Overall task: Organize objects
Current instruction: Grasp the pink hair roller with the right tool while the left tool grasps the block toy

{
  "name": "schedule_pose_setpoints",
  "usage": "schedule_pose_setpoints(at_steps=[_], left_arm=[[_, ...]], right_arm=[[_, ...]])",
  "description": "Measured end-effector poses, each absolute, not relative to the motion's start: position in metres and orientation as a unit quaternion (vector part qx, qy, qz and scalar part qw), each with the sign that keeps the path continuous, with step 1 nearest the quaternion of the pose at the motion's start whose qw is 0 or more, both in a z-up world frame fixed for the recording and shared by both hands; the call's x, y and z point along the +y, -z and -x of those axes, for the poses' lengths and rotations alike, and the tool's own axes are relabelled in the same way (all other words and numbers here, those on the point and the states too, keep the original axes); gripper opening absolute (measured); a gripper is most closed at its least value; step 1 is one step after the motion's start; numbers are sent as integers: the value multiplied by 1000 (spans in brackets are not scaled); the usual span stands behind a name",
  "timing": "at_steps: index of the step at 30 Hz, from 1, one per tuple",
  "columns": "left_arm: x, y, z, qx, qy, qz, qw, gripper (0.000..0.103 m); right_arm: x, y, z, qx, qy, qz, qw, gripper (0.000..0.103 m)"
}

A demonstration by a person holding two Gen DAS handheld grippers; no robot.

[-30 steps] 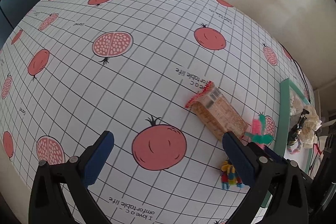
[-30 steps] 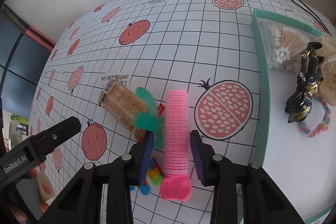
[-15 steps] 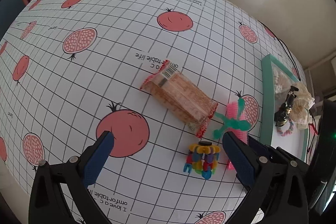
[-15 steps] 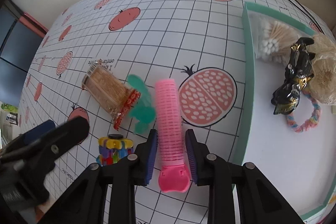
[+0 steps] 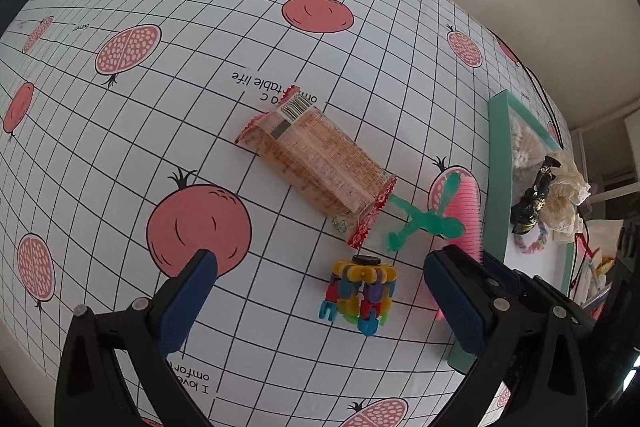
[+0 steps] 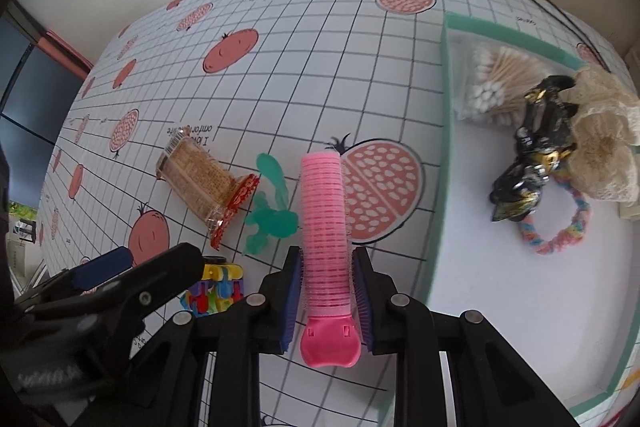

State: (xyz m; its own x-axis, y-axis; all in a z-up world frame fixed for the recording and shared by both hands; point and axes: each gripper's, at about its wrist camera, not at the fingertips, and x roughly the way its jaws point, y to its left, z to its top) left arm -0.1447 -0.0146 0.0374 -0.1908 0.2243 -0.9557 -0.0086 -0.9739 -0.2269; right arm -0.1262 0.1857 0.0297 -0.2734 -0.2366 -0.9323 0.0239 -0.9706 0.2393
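Observation:
My right gripper (image 6: 326,259) is shut on a pink hair roller (image 6: 323,223), held above the tablecloth just left of the green-rimmed tray (image 6: 438,211). The roller (image 5: 466,211) also shows in the left wrist view. My left gripper (image 5: 316,279) is open and hovers over the cloth, with a multicoloured block toy (image 5: 360,297) lying between its fingers. On the cloth lie a wrapped cracker pack (image 5: 316,163), a green plastic figure (image 5: 424,219) and the block toy (image 6: 214,289).
The tray (image 5: 496,163) holds a bag of cotton swabs (image 6: 496,83), a black and gold wrapper (image 6: 532,151), a pastel hair tie (image 6: 560,227) and a cream lace piece (image 6: 604,143). A wall runs behind the table. A dark window frame stands at far left.
The left gripper has swung right and nearer, so the cracker pack and block toy now sit central in its view. The right gripper has kept hold of the roller and crept toward the tray.

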Motion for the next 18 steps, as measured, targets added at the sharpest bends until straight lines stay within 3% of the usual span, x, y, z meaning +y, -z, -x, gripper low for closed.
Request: schedule_pose_setpoints(at_steps=[18], left_arm=[[14, -35, 136, -29, -774, 628, 81, 102]], right_arm=[[214, -63, 119, -123, 815, -560, 84, 27]])
